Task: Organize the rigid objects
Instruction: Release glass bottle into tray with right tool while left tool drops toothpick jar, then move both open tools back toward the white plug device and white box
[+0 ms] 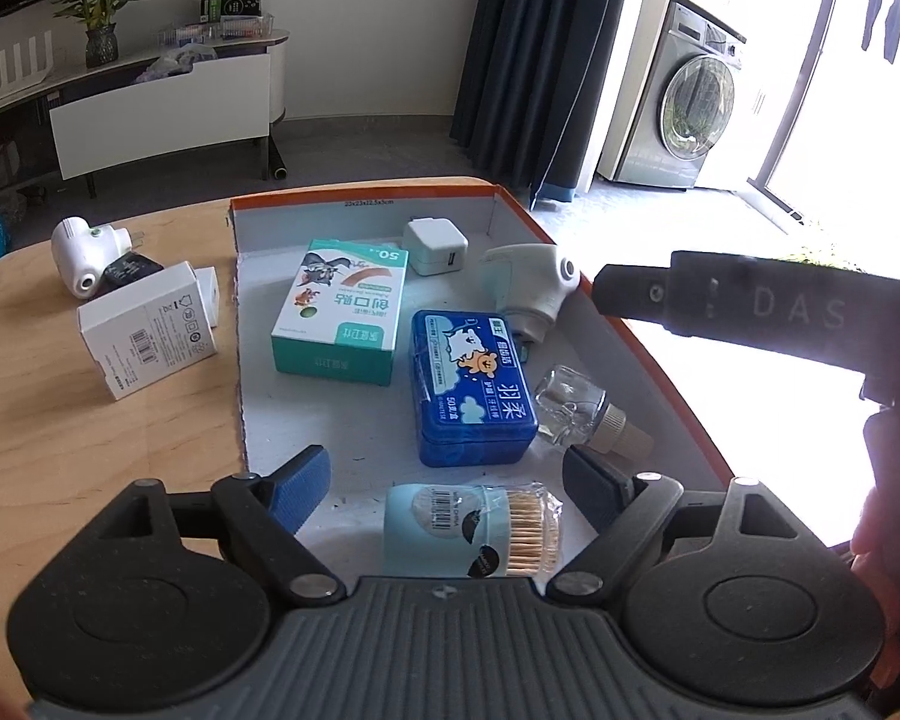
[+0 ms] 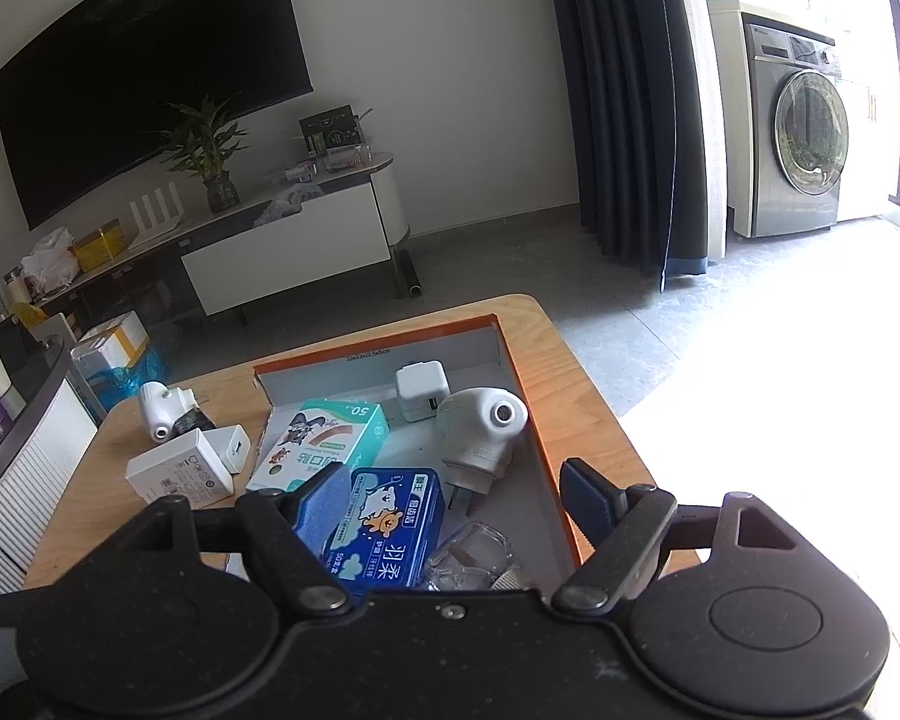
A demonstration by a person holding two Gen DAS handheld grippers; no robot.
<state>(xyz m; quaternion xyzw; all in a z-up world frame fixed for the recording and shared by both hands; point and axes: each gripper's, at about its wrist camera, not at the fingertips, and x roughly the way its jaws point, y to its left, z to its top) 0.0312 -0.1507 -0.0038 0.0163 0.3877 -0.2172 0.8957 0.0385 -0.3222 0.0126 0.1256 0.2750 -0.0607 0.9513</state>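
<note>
An orange-rimmed shallow box [image 1: 660, 354] [image 2: 540, 438] on the wooden table holds a teal bandage box [image 1: 336, 312] [image 2: 324, 441], a blue tin [image 1: 471, 384] [image 2: 384, 525], a white charger cube [image 1: 435, 246] [image 2: 420, 390], a white plug-in device [image 1: 534, 288] [image 2: 480, 426], a glass bottle [image 1: 576, 408] [image 2: 468, 555] and a toothpick jar [image 1: 480, 531]. My left gripper [image 1: 450, 492] is open, its jaws either side of the toothpick jar. My right gripper [image 2: 456, 504] is open above the blue tin and bottle. Its body [image 1: 750, 300] shows in the left wrist view.
Left of the box on the table [image 1: 60, 420] lie a white carton [image 1: 150, 336] [image 2: 180, 474], a second white plug-in device [image 1: 87, 252] [image 2: 156, 411], a small black item [image 1: 129, 270] and a white adapter [image 2: 234, 447]. A TV stand, curtain and washing machine stand behind.
</note>
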